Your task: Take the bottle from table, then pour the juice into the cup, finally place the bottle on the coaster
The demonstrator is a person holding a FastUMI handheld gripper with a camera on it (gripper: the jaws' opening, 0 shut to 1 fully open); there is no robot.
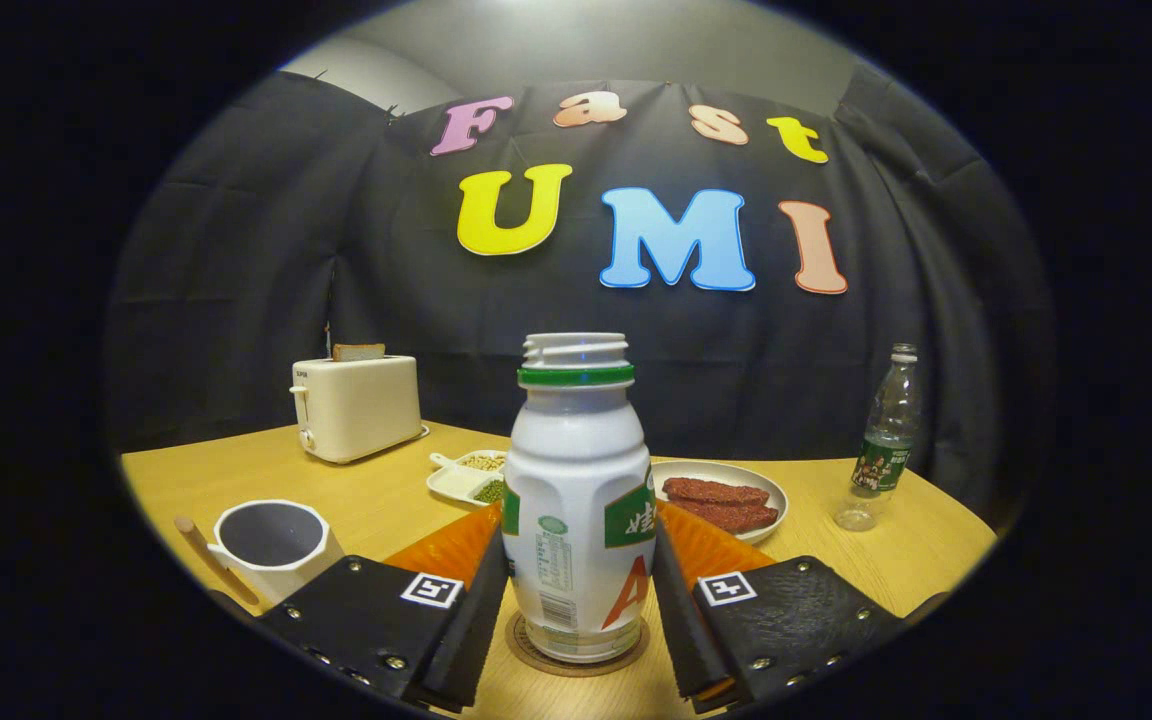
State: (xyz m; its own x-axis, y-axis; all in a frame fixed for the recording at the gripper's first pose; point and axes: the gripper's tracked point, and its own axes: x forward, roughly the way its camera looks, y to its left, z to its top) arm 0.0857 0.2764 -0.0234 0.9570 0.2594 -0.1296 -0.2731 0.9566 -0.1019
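Note:
A white juice bottle [576,510] with a green neck ring and no cap stands upright on a round brown coaster [524,652] on the wooden table. My gripper [580,540] holds it at mid-height, with both fingers pressing on its sides. A white cup [271,540] with a dark inside stands on the table to the left of my left finger, with a wooden handle on its left.
Beyond the cup at the back left stands a white toaster [356,405] with a slice of bread in it. Behind the bottle are a white divided dish [466,478] of beans and a plate [766,485] of reddish meat strips. A clear water bottle [886,440] stands at the right.

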